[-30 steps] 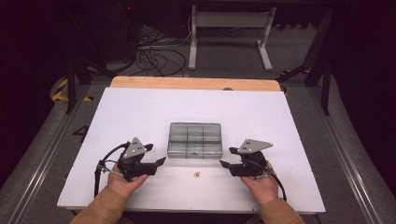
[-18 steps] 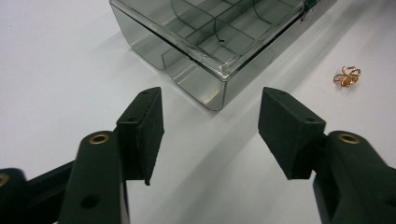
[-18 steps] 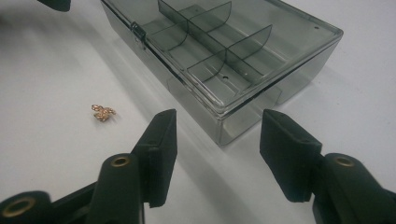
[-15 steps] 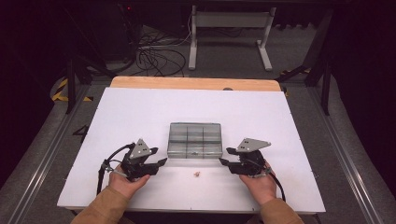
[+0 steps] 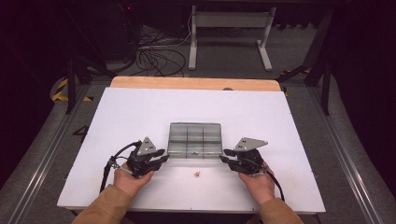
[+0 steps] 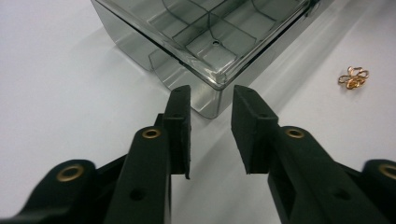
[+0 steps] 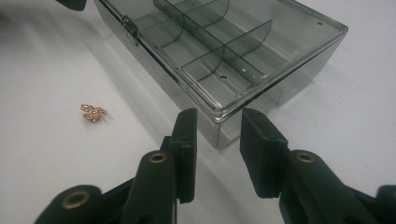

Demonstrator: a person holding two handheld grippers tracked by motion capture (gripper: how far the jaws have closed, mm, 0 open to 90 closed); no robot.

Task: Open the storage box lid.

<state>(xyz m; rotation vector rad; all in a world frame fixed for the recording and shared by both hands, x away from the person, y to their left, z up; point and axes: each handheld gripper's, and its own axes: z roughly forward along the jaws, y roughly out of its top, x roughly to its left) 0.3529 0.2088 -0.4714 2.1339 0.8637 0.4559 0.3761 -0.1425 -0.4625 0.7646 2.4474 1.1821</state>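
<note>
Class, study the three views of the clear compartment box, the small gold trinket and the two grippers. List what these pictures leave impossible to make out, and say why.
1. The gold trinket: too small in the high view, slightly blurred in both gripper views, so its kind is unclear.
2. The compartment box: its far end is cut off by the top edge in both gripper views; whether the latch is fastened is unclear.
3. The left gripper and right gripper: bodies cut off by the bottom edge.

Smoke-grey clear compartment box on white worktop, gold trinket near front edge, black grippers with grey plates, tan sleeves
</note>
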